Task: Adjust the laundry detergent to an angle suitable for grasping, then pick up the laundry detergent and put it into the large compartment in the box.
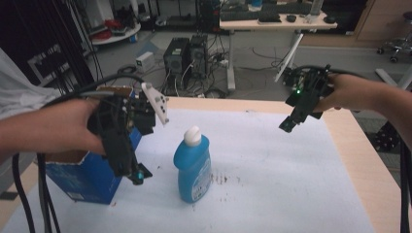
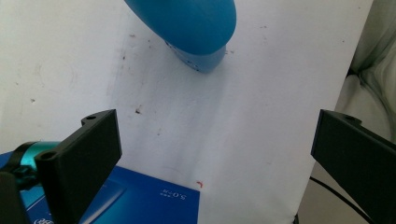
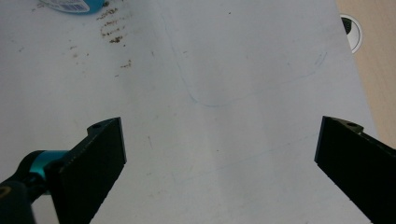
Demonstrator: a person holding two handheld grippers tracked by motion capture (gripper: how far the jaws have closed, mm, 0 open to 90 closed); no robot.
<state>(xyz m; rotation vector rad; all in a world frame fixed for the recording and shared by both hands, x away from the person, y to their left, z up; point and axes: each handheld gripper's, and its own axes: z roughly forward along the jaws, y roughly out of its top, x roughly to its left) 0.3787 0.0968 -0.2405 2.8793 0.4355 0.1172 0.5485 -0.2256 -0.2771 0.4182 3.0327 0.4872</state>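
A blue bottle (image 1: pixel 193 165) with a white cap stands upright in the middle of the white sheet (image 1: pixel 272 160). To its left stands a blue box (image 1: pixel 90 182). My left gripper (image 1: pixel 137 174) hangs above the box's right edge, a short way left of the bottle, and points down. In the left gripper view its jaws stand wide apart with nothing between them, my left gripper (image 2: pixel 217 154) looking at the bottle (image 2: pixel 191 28) and the box (image 2: pixel 140 200). My right gripper (image 1: pixel 287 124) is held high at the far right, open (image 3: pixel 219 158) over bare sheet, well away from the bottle.
Brown stains (image 1: pixel 221 178) mark the sheet right of the bottle. The wooden table (image 1: pixel 359 145) shows along the right, with a round cable hole (image 3: pixel 351 30). Cables trail from both grippers. Beyond the table are computer towers (image 1: pixel 187 60) and a desk.
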